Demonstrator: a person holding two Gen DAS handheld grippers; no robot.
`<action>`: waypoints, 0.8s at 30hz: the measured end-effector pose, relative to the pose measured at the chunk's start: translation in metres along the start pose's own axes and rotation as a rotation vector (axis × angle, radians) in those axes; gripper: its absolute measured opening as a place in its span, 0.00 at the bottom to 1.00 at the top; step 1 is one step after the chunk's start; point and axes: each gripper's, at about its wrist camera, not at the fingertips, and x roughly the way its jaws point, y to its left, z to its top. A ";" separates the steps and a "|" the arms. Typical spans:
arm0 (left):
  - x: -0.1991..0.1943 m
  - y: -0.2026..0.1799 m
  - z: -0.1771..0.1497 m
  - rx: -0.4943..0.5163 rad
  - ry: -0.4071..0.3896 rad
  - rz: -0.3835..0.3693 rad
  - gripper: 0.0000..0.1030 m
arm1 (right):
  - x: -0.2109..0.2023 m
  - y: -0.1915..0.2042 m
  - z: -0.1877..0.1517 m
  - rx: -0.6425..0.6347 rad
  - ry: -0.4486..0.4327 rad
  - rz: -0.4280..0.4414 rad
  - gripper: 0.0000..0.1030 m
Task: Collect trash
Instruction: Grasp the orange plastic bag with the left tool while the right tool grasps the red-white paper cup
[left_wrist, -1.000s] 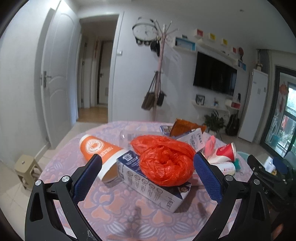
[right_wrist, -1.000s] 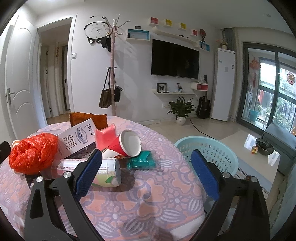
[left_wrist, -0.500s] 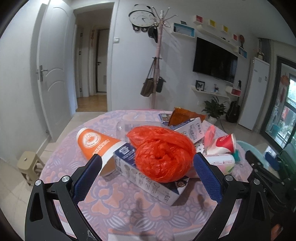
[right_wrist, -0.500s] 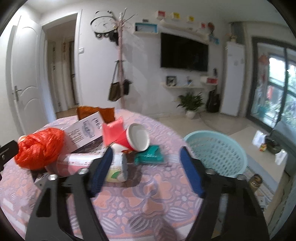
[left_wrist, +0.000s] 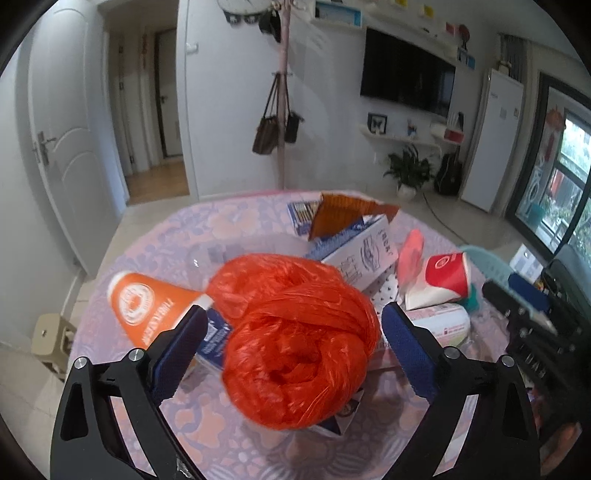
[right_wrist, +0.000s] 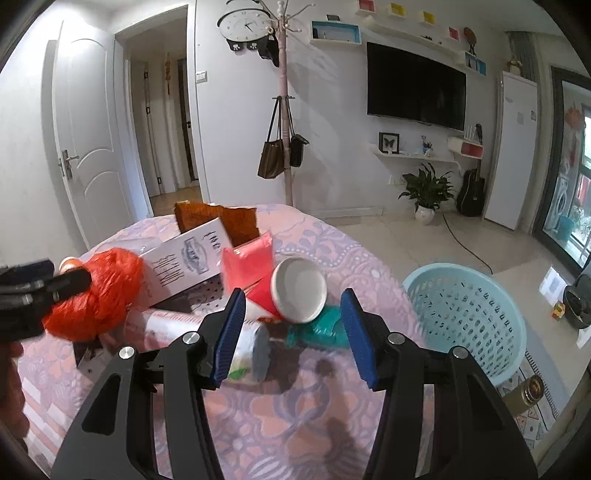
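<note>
Round table with purple-pink floral cloth (right_wrist: 295, 424) under both grippers. Pale-blue perforated plastic basket (right_wrist: 469, 317) right of right gripper (right_wrist: 295, 328). Crumpled orange plastic bag (left_wrist: 295, 343) between spread fingers of left gripper (left_wrist: 291, 343), contact unclear. Red paper cup (right_wrist: 295, 291) just ahead of right gripper, fingers apart, nothing gripped.

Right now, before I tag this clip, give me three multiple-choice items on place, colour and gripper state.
1. Where is the pale blue perforated plastic basket?
A. on the table
B. on the floor beside the table
C. on a shelf

2. What colour is the crumpled plastic bag?
A. green
B. white
C. orange-red

3. How does the left gripper stand?
A. open, fingers either side of the bag
B. shut on a cup
C. out of view

Answers: B, it stands below the table edge; C, plainly orange-red; A, blue pads flank the bag.
</note>
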 end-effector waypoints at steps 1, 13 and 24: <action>0.004 -0.001 0.000 0.004 0.011 0.005 0.89 | 0.003 -0.004 0.002 -0.003 0.008 -0.004 0.49; 0.025 -0.011 0.001 0.038 0.039 -0.015 0.46 | 0.057 -0.026 0.015 0.089 0.162 0.110 0.70; -0.012 -0.012 0.015 0.000 -0.136 -0.083 0.37 | 0.080 -0.027 0.017 0.162 0.217 0.234 0.53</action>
